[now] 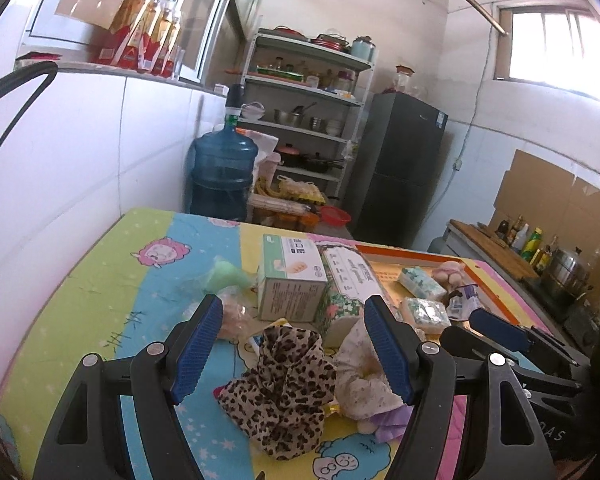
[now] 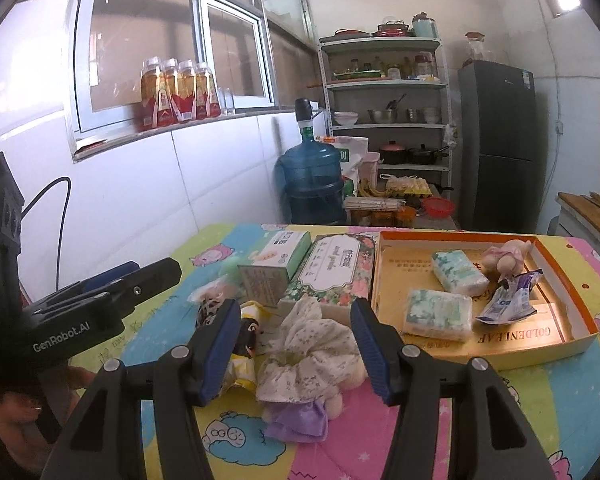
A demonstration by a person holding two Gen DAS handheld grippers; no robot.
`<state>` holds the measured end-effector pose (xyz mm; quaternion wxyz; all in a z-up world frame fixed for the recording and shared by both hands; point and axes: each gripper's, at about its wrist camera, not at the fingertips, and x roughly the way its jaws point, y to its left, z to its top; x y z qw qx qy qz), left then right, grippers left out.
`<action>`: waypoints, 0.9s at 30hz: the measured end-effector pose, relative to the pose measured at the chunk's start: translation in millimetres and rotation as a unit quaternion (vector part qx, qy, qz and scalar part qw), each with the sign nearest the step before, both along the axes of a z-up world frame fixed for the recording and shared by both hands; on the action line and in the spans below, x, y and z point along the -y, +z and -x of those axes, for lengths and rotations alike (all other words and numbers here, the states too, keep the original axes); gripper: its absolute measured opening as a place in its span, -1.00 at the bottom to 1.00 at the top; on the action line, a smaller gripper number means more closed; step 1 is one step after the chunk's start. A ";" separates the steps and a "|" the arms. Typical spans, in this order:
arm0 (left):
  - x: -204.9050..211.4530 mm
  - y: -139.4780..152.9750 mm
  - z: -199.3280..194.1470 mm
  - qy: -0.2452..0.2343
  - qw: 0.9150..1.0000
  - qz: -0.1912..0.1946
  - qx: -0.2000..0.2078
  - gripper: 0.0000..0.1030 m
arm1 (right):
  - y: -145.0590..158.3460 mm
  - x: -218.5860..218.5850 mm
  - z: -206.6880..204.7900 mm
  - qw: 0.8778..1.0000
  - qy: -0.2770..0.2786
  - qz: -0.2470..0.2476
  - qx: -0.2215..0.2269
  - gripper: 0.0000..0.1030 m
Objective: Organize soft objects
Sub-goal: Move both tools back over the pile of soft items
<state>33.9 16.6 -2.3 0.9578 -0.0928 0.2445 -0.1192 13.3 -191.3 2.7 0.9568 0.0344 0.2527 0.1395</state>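
Note:
My left gripper (image 1: 290,346) is open above a leopard-print scrunchie (image 1: 284,392) on the cartoon tablecloth. Beside it lies a white floral scrunchie (image 1: 358,380) over a purple cloth (image 1: 388,424). My right gripper (image 2: 294,344) is open around the white floral scrunchie (image 2: 312,356), with the purple cloth (image 2: 298,420) below it. An orange-rimmed cardboard tray (image 2: 580,336) at the right holds two tissue packs (image 2: 438,314), a pink plush toy (image 2: 504,260) and a purple-white packet (image 2: 508,300).
A green-white box (image 1: 292,280) and a floral tissue box (image 1: 348,292) stand behind the scrunchies. A yellow wrapped item (image 2: 242,364) lies left of the white scrunchie. A blue water jug (image 1: 222,176), shelves (image 2: 384,120) and a fridge (image 2: 498,144) stand beyond the table.

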 end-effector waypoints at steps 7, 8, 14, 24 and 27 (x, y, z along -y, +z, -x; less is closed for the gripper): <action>0.2 -3.1 -1.1 -0.003 1.000 -0.002 0.001 0.45 | -4.4 -3.2 -0.3 1.000 -0.004 0.001 -0.001 0.10; 0.0 -4.4 -1.7 -0.004 1.000 -0.001 0.000 0.45 | -5.3 -3.4 -0.8 1.000 -0.005 0.001 -0.002 0.10; -2.9 -13.4 -3.2 -0.004 1.000 -0.001 -0.009 0.45 | -12.6 -6.8 -2.7 1.000 -0.003 0.003 -0.006 0.10; -5.8 -21.2 -5.5 -0.003 1.000 -0.002 -0.013 0.45 | -20.9 -6.9 -7.0 1.000 0.000 -0.001 -0.014 0.10; -8.4 -24.9 -4.7 -0.001 1.000 -0.006 -0.010 0.45 | -23.1 -6.5 -7.7 1.000 0.003 -0.002 -0.015 0.10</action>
